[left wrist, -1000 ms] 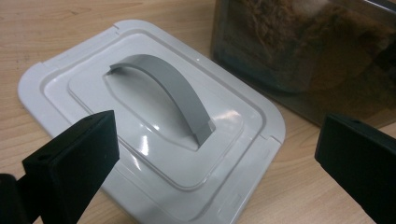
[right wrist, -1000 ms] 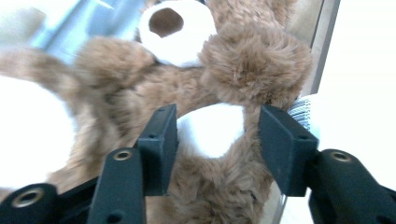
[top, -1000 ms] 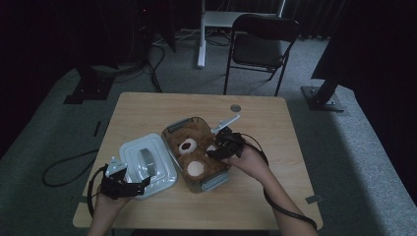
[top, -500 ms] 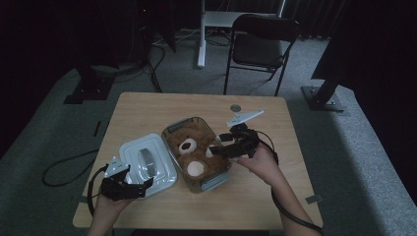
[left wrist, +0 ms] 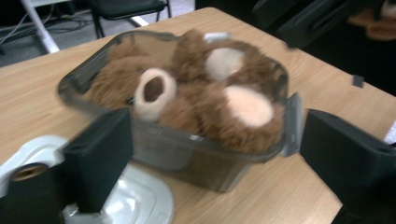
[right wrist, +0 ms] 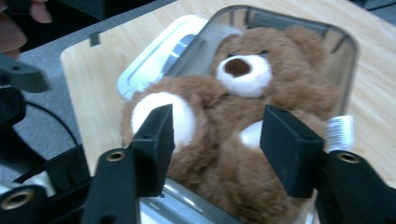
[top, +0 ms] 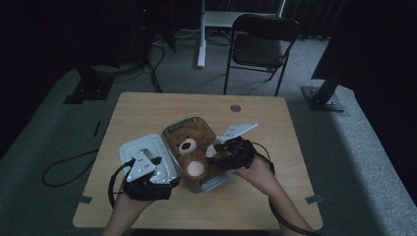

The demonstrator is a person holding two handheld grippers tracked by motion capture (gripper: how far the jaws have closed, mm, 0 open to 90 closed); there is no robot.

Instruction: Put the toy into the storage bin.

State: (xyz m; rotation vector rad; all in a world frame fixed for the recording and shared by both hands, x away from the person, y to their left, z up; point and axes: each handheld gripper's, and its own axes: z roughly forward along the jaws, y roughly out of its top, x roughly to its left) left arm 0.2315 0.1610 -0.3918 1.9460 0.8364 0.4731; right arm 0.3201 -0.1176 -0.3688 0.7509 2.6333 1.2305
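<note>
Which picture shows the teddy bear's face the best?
The right gripper view: the teddy bear faces the camera there, snout and nose clear. The left gripper view shows it blurred, snout and paw pads only. The high view shows it small inside the clear box.

A wooden table (top: pixel 147 113) is standing on grey carpet (top: pixel 44 142) in a dim room; a black chair (top: pixel 263 42) is sitting behind it, cables (top: pixel 157 73) trailing nearby

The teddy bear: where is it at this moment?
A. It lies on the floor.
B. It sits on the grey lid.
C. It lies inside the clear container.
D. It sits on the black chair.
C: the teddy bear fills the clear container, with the lid beside it on the table.
</note>
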